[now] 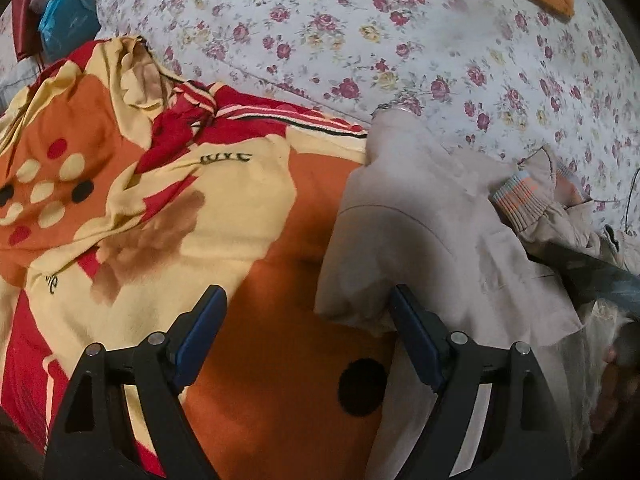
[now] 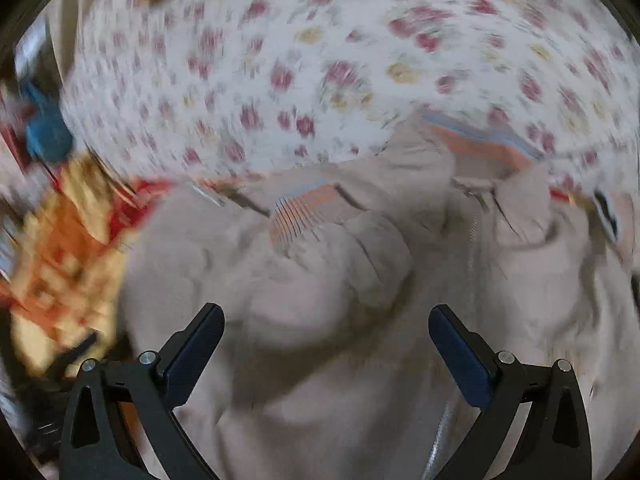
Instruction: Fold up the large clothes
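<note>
1. Closest to the left lens: left hand-held gripper [image 1: 306,312], jaws spread wide, nothing between them. Its right finger [image 1: 416,340] sits just at the near-left hem of the beige jacket [image 1: 424,232]; the left finger hangs over the orange-and-yellow patterned blanket [image 1: 160,208].
2. Right hand-held gripper [image 2: 326,332], also wide and holding nothing, is poised above the middle of the jacket, pointing toward its far end. That view is smeared with motion blur, so I cannot tell whether it touches cloth.
3. Jacket location: lying on the bed, partly on the blanket and partly on the floral sheet [image 1: 400,40]. A sleeve with striped cuff [image 2: 304,216] is bunched across the chest; collar band [image 2: 476,140] at the far end.
4. Risk A: closing the left jaws here could pinch blanket along with the hem, since the two lie in contact. Lifting would then drag the blanket and spoil the fold.
5. Risk B: the bunched sleeve is not flat. Folding over it would likely trap a lump and leave the sides uneven.
6. Risk C: a fast right-hand move may grab only the top layer of fabric, so the lower layer stays behind.
7. Pose: both tools angled downward over the bed, left one at the jacket's near-left edge, right one over its centre.
</note>
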The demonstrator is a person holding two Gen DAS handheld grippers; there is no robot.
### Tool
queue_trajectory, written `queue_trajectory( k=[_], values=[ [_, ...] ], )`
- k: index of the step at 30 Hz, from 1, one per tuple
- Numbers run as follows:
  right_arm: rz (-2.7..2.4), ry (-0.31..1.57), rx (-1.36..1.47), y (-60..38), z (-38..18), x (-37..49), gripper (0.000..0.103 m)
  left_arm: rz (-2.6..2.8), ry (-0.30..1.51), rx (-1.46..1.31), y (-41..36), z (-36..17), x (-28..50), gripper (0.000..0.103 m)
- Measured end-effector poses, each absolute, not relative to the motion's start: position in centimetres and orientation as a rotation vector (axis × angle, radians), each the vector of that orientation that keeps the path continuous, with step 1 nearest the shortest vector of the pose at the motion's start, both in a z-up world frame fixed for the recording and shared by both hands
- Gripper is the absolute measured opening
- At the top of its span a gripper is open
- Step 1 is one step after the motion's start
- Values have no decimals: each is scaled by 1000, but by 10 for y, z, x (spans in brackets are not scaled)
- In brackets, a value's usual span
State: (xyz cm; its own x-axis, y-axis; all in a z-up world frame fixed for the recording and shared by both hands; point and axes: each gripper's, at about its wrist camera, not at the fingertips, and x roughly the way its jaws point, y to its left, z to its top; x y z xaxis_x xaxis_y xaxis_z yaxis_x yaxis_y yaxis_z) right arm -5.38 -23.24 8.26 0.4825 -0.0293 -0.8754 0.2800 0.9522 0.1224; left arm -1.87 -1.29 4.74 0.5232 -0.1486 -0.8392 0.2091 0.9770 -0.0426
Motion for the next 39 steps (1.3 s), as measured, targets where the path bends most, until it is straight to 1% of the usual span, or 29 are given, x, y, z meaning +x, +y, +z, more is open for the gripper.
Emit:
queue_trajectory(
  k=[1,2,3,4,5,8,11,13,16,19,20,21,22,23,24,26,30,32,36,37,39],
  values=[
    [-191,1077,242,-232,75,-48,78,-216,994,75,-15,48,-21,83],
    [-185,1102,239,-233,65,-44,26,-222,991,80,-14,49,-21,83],
    [-172,1114,280,-239,58,-45,13,-229,986,79,-16,51,-21,83],
    [-164,1093,350,-249,59,-50,13,-244,975,63,-14,53,-22,83],
    [-140,1018,456,-264,67,-62,11,-252,967,48,-12,55,-21,83],
    [-198,876,484,-296,100,-96,10,-269,950,20,-8,62,-21,83],
    [-306,731,488,-336,129,-137,11,-241,954,109,-14,58,-24,83],
    [-374,738,494,-354,123,-153,13,-244,981,132,-19,50,-24,83],
    [-419,864,573,-378,79,-168,14,-269,1006,101,-22,47,-26,83],
    [-387,916,636,-386,64,-187,26,-308,971,30,-19,56,-29,83],
    [-384,908,658,-388,65,-194,34,-323,947,-3,-18,61,-31,83],
    [-391,888,667,-389,70,-201,40,-330,938,-14,-17,63,-31,83],
    [-424,854,662,-391,77,-212,42,-344,929,-20,-19,66,-33,83],
    [-456,833,650,-395,87,-220,49,-353,930,-12,-22,66,-33,83],
    [-491,813,633,-396,95,-226,51,-360,935,3,-26,65,-34,83],
    [-515,791,599,-393,107,-227,51,-372,944,25,-32,62,-35,83],
    [-506,817,511,-386,120,-208,54,-391,940,77,-39,64,-39,83],
    [-503,807,510,-381,124,-206,56,-371,929,133,-38,66,-41,83],
    [-417,773,455,-350,150,-202,56,-338,954,231,-36,58,-39,83],
    [-398,740,421,-341,160,-201,59,-356,980,231,-37,54,-38,83],
    [-353,682,367,-322,175,-195,79,-395,997,202,-39,52,-38,83]
  ],
)
